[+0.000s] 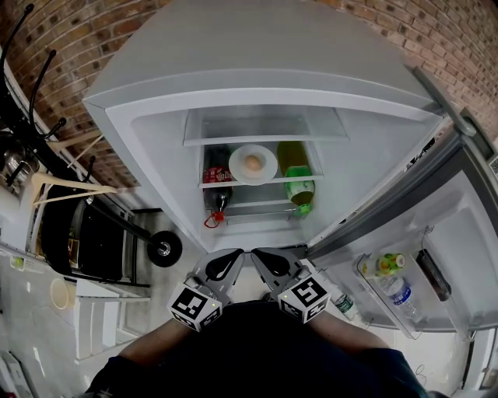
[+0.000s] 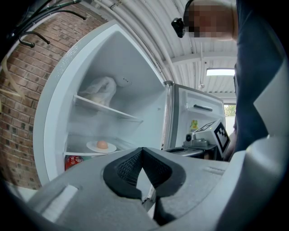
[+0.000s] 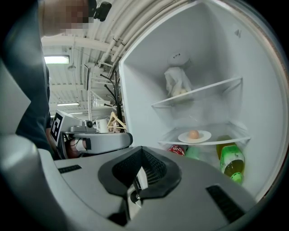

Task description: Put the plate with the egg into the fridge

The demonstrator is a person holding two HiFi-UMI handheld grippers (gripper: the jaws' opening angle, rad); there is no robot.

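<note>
The plate [image 1: 253, 165] with its egg [image 1: 253, 162] already sits on the fridge shelf [image 1: 220, 183], well apart from the left tongs [image 1: 232, 256] and right tongs [image 1: 263, 256], both clenched empty at the near side, so I'd keep clear and swing the door [image 1: 467, 256] at right shut gently.

Brick wall [image 2: 27, 103] stands under apparently corrugated ceiling [image 2: 149, 27].

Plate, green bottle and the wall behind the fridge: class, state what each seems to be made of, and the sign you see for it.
Plate: likely glazed ceramic, possibly melamine; plain white, smooth, faintly shiny.
Bottle: probably clear plastic; a yellowish drink seems to show through above a green label.
Wall: brick; reddish blocks with pale mortar lines, matt and rough.
</note>
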